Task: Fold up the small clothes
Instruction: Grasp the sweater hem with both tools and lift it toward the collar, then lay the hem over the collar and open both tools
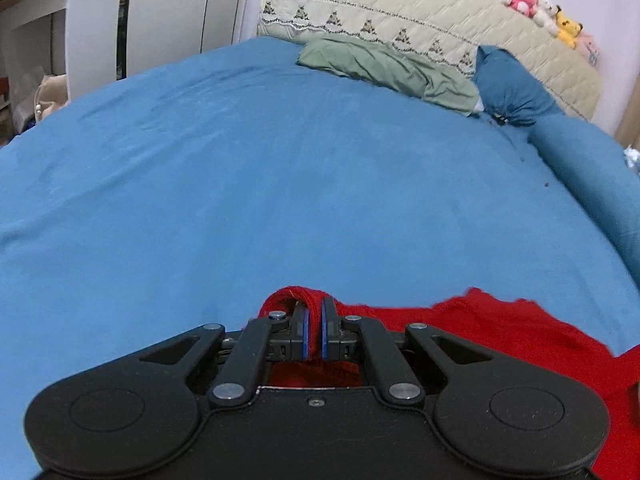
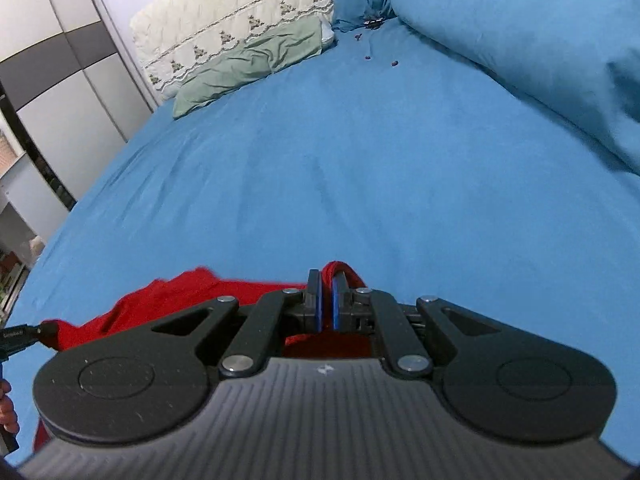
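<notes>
A red knitted garment lies on the blue bed sheet near the front edge. My left gripper is shut on a bunched edge of the red garment, which loops over the fingertips. In the right wrist view the same garment spreads to the left, and my right gripper is shut on another bunched edge of it. Most of the garment is hidden under both gripper bodies.
A folded green cloth lies at the head of the bed against a cream quilted headboard. A blue pillow and a rolled blue duvet lie along the right side. Plush toys sit on the headboard. A wardrobe stands left.
</notes>
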Motion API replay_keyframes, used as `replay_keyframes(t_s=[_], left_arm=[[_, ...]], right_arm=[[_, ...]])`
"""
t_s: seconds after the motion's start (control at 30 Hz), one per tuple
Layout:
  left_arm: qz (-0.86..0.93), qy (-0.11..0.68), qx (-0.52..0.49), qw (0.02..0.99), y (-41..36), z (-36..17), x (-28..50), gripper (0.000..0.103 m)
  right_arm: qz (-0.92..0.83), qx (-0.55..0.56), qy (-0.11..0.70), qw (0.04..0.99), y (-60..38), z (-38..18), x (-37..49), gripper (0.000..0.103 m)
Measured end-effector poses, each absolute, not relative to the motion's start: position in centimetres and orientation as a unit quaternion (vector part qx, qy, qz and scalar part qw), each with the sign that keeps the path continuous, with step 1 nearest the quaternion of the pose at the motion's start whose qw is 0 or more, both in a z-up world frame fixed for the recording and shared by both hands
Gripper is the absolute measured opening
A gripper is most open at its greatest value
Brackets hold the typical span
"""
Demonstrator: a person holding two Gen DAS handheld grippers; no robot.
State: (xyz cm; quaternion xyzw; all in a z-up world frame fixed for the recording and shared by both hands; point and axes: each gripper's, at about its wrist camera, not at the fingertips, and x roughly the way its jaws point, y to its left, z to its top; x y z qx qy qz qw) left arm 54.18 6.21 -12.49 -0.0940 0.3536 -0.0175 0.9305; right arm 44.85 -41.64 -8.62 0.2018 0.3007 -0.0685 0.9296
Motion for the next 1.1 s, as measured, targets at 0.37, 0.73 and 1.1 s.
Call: replay_keyframes(t_s=[0.37,0.73,1.1], left_arm=[[-0.044,0.281,-0.026,0.958,4.9,-9.4,48.8,0.077],[-0.075,0.375,-0.002,0.924,5.2,-16.2,43.2,0.089],[-0.074,0.334,0.05,0.938,3.7,-7.8,38.2,0.103]], right_arm=[[-0.031,0.162,0.245,0.955,-39.7,-7.9,41.9,0.094],[-0.044,0.17,0.339,0.924,-38.3,-14.9,37.8,0.097],[-0.044,0.165,0.297,0.94,-40.8,-7.0,30.7,0.101]])
